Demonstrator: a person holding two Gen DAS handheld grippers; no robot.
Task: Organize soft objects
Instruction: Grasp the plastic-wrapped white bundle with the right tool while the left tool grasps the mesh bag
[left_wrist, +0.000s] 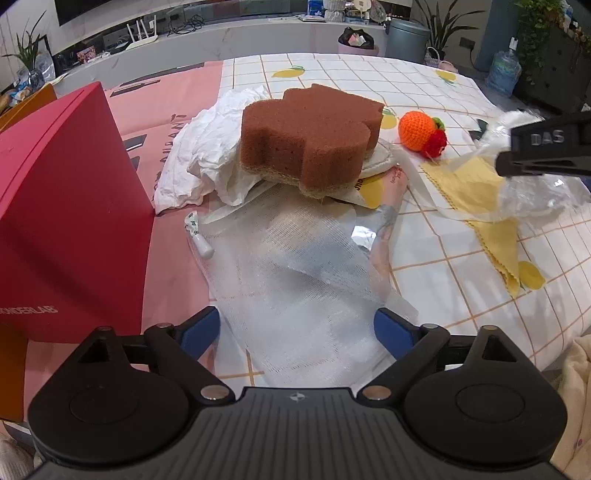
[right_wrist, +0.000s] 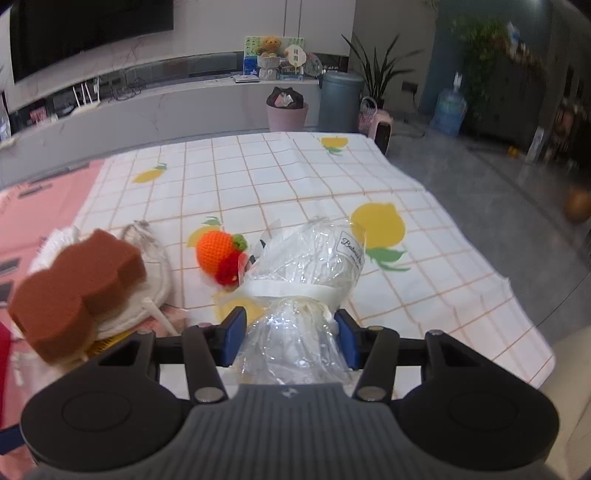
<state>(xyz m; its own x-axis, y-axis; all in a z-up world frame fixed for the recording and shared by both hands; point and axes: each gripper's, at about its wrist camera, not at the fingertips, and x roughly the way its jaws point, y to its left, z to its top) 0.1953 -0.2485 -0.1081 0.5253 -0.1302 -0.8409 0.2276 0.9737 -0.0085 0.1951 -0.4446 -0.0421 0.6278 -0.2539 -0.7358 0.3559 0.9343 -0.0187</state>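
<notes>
Your right gripper (right_wrist: 290, 338) squeezes the clear plastic bag (right_wrist: 310, 266). Your left gripper (left_wrist: 296, 330) gapes wide over white mesh (left_wrist: 295, 266), the brown sponge (left_wrist: 310, 136) at twelve o'clock.

Brown sponge (left_wrist: 310, 140); orange crochet fruit (left_wrist: 415, 131)

Readable text: "DAS" in grey letters on the black right gripper (left_wrist: 546, 147); "…ONDERLAB", its start cut off, along the lower edge of the red box (left_wrist: 66, 221). Other print is illegible.
</notes>
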